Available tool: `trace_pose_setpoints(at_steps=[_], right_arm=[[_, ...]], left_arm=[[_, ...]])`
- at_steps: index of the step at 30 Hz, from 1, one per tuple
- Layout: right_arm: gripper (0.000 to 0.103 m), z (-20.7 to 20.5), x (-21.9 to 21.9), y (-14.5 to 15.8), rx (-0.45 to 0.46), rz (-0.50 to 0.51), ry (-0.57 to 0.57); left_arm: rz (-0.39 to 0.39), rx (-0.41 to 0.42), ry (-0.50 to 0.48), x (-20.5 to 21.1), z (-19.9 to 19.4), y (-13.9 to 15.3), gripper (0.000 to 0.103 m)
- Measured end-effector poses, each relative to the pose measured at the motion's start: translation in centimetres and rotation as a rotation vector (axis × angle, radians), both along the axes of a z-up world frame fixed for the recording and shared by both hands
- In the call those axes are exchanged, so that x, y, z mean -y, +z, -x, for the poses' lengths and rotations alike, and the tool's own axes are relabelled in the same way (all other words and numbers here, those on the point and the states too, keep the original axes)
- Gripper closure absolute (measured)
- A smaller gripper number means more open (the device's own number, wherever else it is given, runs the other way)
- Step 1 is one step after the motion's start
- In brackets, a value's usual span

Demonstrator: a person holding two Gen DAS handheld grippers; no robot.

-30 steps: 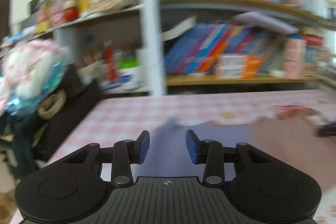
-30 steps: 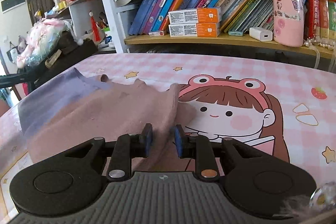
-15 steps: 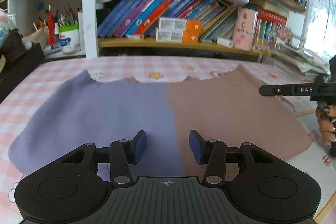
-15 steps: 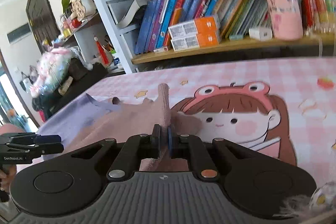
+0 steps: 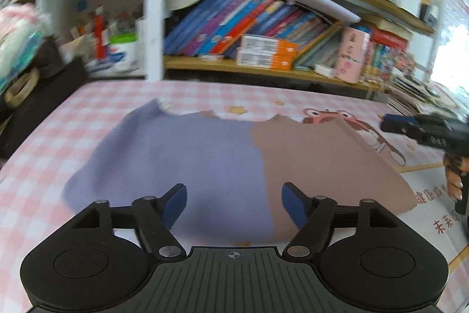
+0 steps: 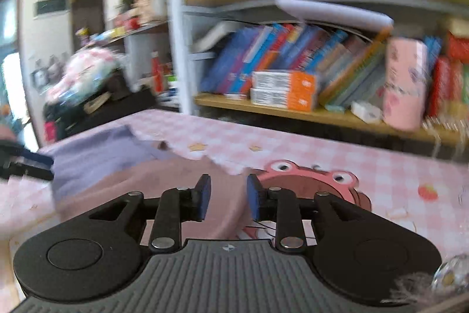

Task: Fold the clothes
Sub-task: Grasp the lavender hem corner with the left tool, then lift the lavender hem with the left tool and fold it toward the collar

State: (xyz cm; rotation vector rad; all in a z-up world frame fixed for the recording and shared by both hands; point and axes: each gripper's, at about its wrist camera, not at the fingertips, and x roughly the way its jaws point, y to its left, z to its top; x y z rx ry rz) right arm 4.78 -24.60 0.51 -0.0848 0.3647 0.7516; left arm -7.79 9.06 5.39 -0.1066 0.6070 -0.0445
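A two-tone garment, lavender on the left half (image 5: 181,157) and dusty pink on the right half (image 5: 322,163), lies spread flat on the pink checked tablecloth (image 5: 58,137). My left gripper (image 5: 234,203) is open and empty over the garment's near edge. My right gripper (image 6: 227,200) is open and empty above the garment's pink half (image 6: 164,181); it also shows at the right edge of the left wrist view (image 5: 422,128). The left gripper's tip shows at the far left of the right wrist view (image 6: 26,163).
A bookshelf (image 5: 263,69) full of books stands behind the table, with orange boxes (image 5: 269,52) and a pink cup (image 5: 351,55). A dark bag with a plush bundle (image 6: 88,84) sits at the table's left. A cartoon frog-hat girl is printed on the cloth (image 6: 310,181).
My right gripper was shut on a fold of the pink cloth and has let go and opened; the cloth now lies flat. My left gripper has opened wider.
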Motion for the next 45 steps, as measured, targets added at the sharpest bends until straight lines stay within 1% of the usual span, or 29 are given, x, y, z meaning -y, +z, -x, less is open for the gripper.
trace_pose_setpoints(at_steps=[1,3,5,7,10,13,15,16,18,19,21,22,24,25,27,28,29,30,31,33,37,38,39,40,42,45], right_arm=[[0.076,0.4,-0.2,0.1,0.013,0.019,0.025],[0.074,0.9,-0.8,-0.1,0.017,0.058,0.063],[0.074,1.5,-1.4,-0.5,0.011,0.094,0.091],[0.072,2.0,-1.9,-1.2,-0.003,0.13,0.116],[0.072,2.7,-2.7,-2.1,-0.01,0.183,0.139],[0.072,2.9,-3.0,-2.5,-0.02,0.2,0.145],[0.072,2.8,-3.1,-2.7,-0.029,0.204,0.143],[0.072,2.8,-3.2,-2.8,-0.032,0.207,0.143],[0.071,2.8,-3.3,-2.9,-0.036,0.214,0.143],[0.071,2.8,-3.3,-3.0,-0.037,0.218,0.142],[0.07,2.9,-3.4,-3.1,-0.04,0.226,0.142],[0.07,2.9,-3.4,-3.2,-0.041,0.228,0.142],[0.07,2.8,-3.5,-3.2,-0.043,0.229,0.142],[0.07,2.8,-3.5,-3.3,-0.044,0.229,0.142],[0.07,2.8,-3.5,-3.3,-0.044,0.231,0.143],[0.069,2.8,-3.5,-3.3,-0.042,0.232,0.143],[0.069,2.8,-3.5,-3.3,-0.043,0.232,0.143],[0.069,2.8,-3.5,-3.3,-0.045,0.229,0.143],[0.069,2.7,-3.4,-3.4,-0.048,0.224,0.143],[0.069,2.6,-3.3,-3.4,-0.057,0.214,0.145],[0.069,2.4,-3.2,-3.4,-0.068,0.203,0.147],[0.069,2.4,-3.2,-3.4,-0.068,0.203,0.148],[0.069,2.4,-3.2,-3.4,-0.069,0.202,0.148],[0.069,2.3,-3.1,-3.5,-0.07,0.2,0.148],[0.069,2.2,-3.1,-3.5,-0.075,0.195,0.15],[0.069,2.1,-3.0,-3.5,-0.078,0.192,0.151]], left_arm=[[0.026,-0.008,0.027,-0.6,0.4,-0.1,0.02],[0.082,-0.028,0.082,-1.7,0.9,-0.3,0.012],[0.168,-0.056,0.145,-3.2,1.1,-0.8,0.012],[0.275,-0.074,0.204,-4.9,1.0,-1.4,0.012],[0.44,-0.073,0.278,-7.1,1.0,-2.4,0.013],[0.585,-0.062,0.382,-9.1,1.1,-3.8,0.015],[0.627,-0.057,0.431,-9.9,1.1,-4.4,0.026],[0.639,-0.05,0.452,-10.2,1.0,-4.6,0.028],[0.661,-0.035,0.493,-10.9,0.9,-5.0,0.037],[0.672,-0.028,0.513,-11.2,0.8,-5.2,0.038],[0.682,-0.018,0.537,-11.5,0.4,-5.5,0.048],[0.7,-0.01,0.55,-11.8,0.2,-5.8,0.051],[0.734,0.008,0.577,-12.3,-0.1,-6.3,0.059],[0.751,0.016,0.59,-12.5,-0.3,-6.5,0.061],[0.786,0.028,0.621,-13.0,-0.3,-7.0,0.075],[0.784,0.033,0.622,-12.9,-0.2,-7.0,0.079],[0.78,0.041,0.62,-12.7,-0.2,-6.9,0.091],[0.734,0.084,0.578,-11.9,-0.1,-6.0,0.093],[0.689,0.128,0.534,-11.0,0.1,-5.0,0.094],[0.589,0.22,0.386,-8.8,0.4,-2.6,0.093],[0.543,0.168,0.345,-8.9,0.0,-2.5,0.089],[0.569,0.148,0.371,-9.5,-0.1,-3.1,0.089],[0.595,0.127,0.396,-10.1,-0.2,-3.8,0.086],[0.621,0.106,0.422,-10.6,-0.3,-4.4,0.082],[0.671,0.064,0.471,-11.8,-0.5,-5.6,0.072],[0.67,0.03,0.49,-11.7,-1.2,-6.4,0.059]])
